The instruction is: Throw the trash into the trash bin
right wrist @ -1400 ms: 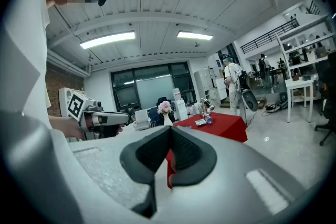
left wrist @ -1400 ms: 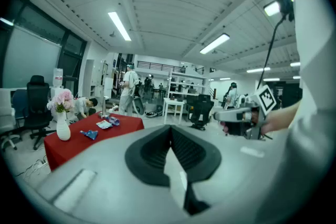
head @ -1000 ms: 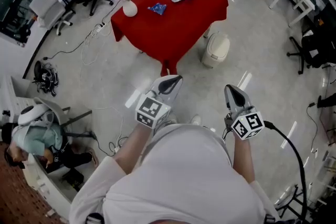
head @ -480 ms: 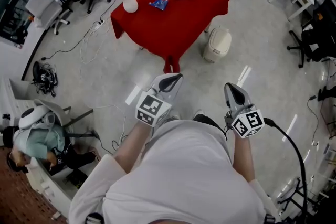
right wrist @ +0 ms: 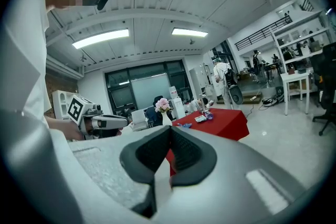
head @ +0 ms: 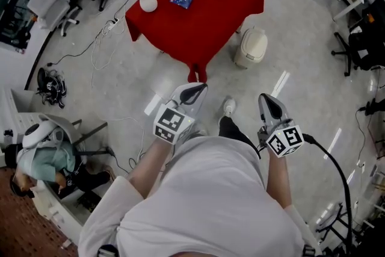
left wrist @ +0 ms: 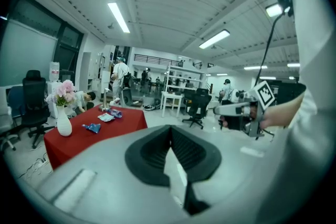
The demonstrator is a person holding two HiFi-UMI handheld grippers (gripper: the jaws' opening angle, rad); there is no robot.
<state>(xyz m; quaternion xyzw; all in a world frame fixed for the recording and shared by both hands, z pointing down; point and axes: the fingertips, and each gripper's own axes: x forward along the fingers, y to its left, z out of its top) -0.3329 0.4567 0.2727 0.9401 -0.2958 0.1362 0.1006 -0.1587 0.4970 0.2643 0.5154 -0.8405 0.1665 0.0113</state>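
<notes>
Both jaws closed and empty, left gripper (head: 194, 91) and right gripper (head: 266, 102) well short of red table (head: 204, 21), blue wrapper (head: 181, 2) on it, trash bin (head: 251, 47) just beside it.

The left claw (left wrist: 170, 129), jaws together and empty, has at its left a red-clothed table (left wrist: 126, 122) bearing a white vase of pink flowers (left wrist: 63, 122) and a blue wrapper (left wrist: 93, 127).

The table (head: 204, 27) bears wrappers (head: 181, 2) and a vase (head: 148, 3); the trash bin (head: 251, 47) stands right of it
</notes>
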